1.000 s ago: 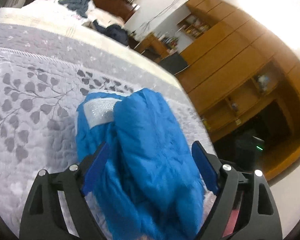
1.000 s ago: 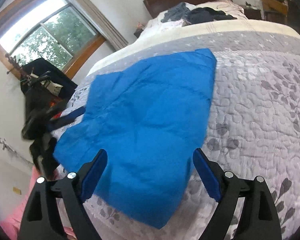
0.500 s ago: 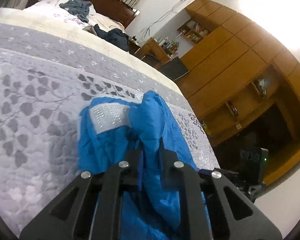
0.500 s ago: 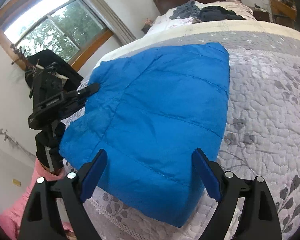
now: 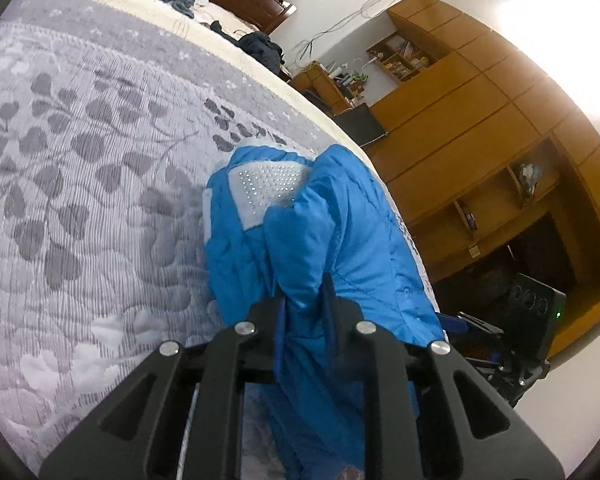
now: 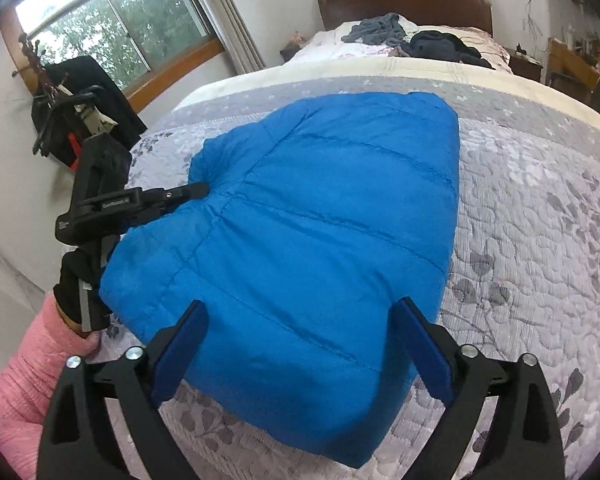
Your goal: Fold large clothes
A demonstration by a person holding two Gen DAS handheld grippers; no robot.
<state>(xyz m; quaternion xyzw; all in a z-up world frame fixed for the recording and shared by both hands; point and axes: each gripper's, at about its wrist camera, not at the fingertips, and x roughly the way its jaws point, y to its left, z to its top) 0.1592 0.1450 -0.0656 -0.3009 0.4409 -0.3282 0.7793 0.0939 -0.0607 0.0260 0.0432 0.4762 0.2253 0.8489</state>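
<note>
A blue puffer jacket [image 6: 324,232] lies folded on the grey leaf-patterned quilt [image 6: 540,240] of the bed. Its left edge is pinched by my left gripper [image 6: 198,190], which is shut on it and held by a gloved hand with a pink sleeve [image 6: 16,376]. In the left wrist view the left gripper [image 5: 304,312] clamps a bunched fold of the jacket [image 5: 340,240], whose white dotted lining patch [image 5: 268,188] shows. My right gripper [image 6: 304,344] hovers open over the jacket's near edge, its blue pads on either side and nothing between them.
Dark clothes [image 6: 440,46] and a grey garment [image 6: 376,28] lie by the wooden headboard at the far end. A window [image 6: 112,28] and a coat rack with black bags [image 6: 80,112] stand left of the bed. Wooden cabinets [image 5: 480,140] line the other side.
The left gripper went from open around the jacket to shut on its edge and now holds a bunched fold. The right gripper has come closer over the jacket's near edge, staying open.
</note>
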